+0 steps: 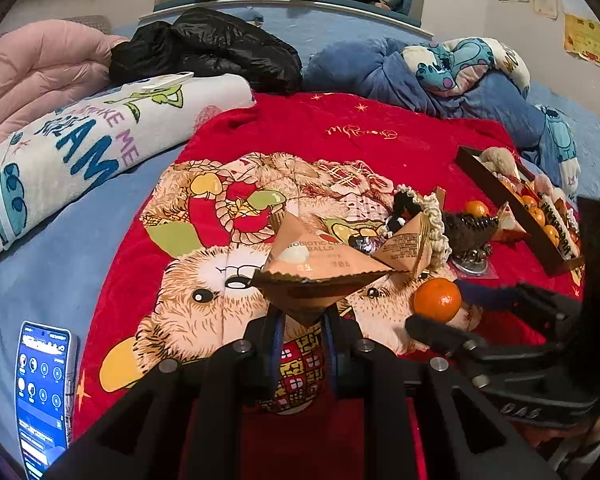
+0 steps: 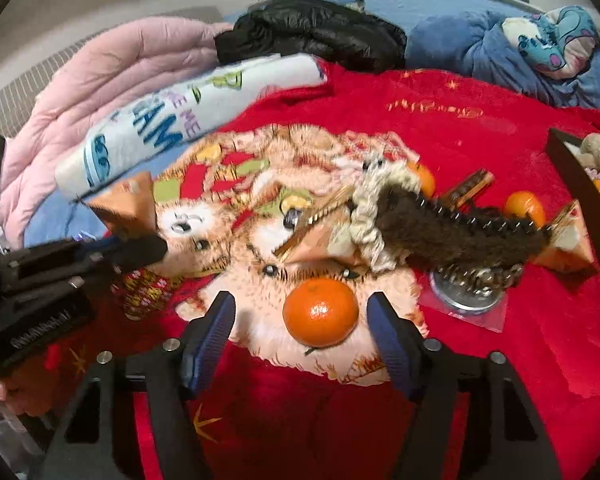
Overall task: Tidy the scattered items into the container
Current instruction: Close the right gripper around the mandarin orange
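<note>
My left gripper (image 1: 302, 316) is shut on an orange pyramid snack packet (image 1: 320, 268), held just above the red blanket; the packet (image 2: 126, 204) and left gripper (image 2: 148, 246) also show at the left of the right wrist view. My right gripper (image 2: 300, 320) is open with a mandarin (image 2: 320, 312) lying on the blanket between its fingers, not gripped. In the left wrist view the mandarin (image 1: 437, 299) sits at the right gripper's tips (image 1: 440, 316). The dark tray container (image 1: 508, 208) at the right holds mandarins, packets and a plush.
More scattered items lie ahead: a second packet (image 1: 408, 250), a dark fuzzy hair clip (image 2: 460, 236), further mandarins (image 2: 525, 208) and a third packet (image 2: 568, 248). A phone (image 1: 44, 392) lies at the left. Folded towel (image 1: 80, 152), pink quilt and black jacket lie behind.
</note>
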The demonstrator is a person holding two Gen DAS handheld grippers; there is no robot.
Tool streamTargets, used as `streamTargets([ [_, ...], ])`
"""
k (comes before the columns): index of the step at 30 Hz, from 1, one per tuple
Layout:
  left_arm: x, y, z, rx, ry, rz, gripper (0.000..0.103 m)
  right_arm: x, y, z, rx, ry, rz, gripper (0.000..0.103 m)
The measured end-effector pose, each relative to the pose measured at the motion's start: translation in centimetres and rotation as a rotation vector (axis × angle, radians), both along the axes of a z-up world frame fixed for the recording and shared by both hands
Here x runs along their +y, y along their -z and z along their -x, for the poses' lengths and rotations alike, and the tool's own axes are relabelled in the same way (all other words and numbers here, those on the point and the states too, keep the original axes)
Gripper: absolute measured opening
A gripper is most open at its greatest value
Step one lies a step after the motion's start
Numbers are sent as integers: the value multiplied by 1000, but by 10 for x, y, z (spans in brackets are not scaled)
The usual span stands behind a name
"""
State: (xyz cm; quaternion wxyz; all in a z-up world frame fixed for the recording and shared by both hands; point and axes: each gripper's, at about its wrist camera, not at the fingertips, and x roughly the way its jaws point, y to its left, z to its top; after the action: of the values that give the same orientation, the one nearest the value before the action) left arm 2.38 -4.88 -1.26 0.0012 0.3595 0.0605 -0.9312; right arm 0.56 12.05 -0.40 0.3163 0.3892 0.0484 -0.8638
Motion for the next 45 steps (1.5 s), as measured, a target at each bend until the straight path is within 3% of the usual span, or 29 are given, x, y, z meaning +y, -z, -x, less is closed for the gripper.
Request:
streamTargets([
  [7, 4, 3, 1, -15, 8, 3, 18, -5, 6, -2, 6, -2, -20, 66],
  [14, 5, 1, -1, -7, 15, 0, 18, -6, 8, 2, 9, 20, -33, 59],
  [26, 10, 0, 4, -13, 7, -16, 18, -2, 8, 2, 23, 81, -61, 38],
  [45, 28, -11, 2, 17, 48, -36, 18, 15, -4, 1, 43, 130, -34, 37],
])
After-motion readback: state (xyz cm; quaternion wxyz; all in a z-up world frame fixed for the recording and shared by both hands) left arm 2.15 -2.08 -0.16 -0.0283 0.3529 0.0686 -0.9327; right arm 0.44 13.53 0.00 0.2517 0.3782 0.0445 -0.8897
